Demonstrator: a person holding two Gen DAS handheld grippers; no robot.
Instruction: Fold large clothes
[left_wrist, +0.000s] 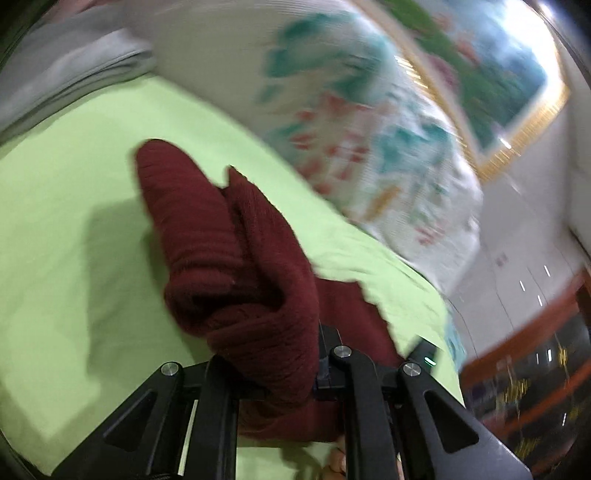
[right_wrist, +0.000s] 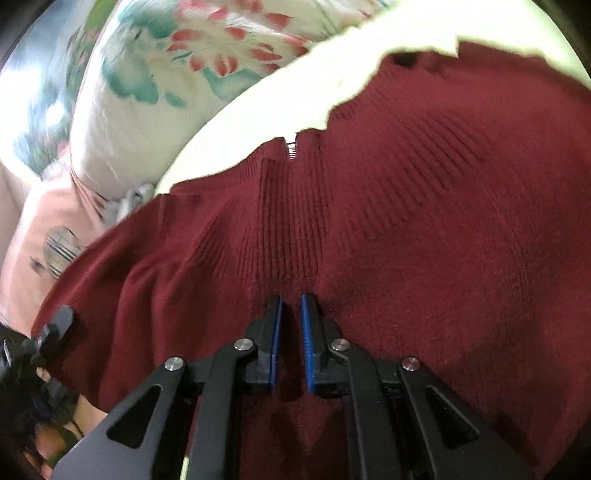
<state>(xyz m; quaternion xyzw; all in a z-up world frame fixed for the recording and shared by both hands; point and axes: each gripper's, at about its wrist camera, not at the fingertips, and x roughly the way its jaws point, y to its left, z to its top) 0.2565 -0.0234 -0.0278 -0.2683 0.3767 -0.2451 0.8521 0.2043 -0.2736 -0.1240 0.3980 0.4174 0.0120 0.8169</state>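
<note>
A dark red knit sweater (right_wrist: 406, 229) lies on a light green sheet (left_wrist: 74, 229). In the left wrist view my left gripper (left_wrist: 284, 354) is shut on a bunched fold of the sweater (left_wrist: 229, 258), which drapes over the fingers and hides their tips. In the right wrist view my right gripper (right_wrist: 291, 306) sits low over the sweater with its blue pads (right_wrist: 277, 332) a narrow gap apart; a ridge of fabric lies between them. A small zipper (right_wrist: 291, 149) shows at the sweater's far edge. The left gripper also shows at the left edge of the right wrist view (right_wrist: 55, 328).
A floral quilt (left_wrist: 351, 129) is bunched behind the sweater; it also shows in the right wrist view (right_wrist: 166, 74). A grey garment (left_wrist: 66, 74) lies at far left. A pink garment (right_wrist: 48, 229) lies left of the sweater. A framed picture (left_wrist: 498, 74) hangs on the wall.
</note>
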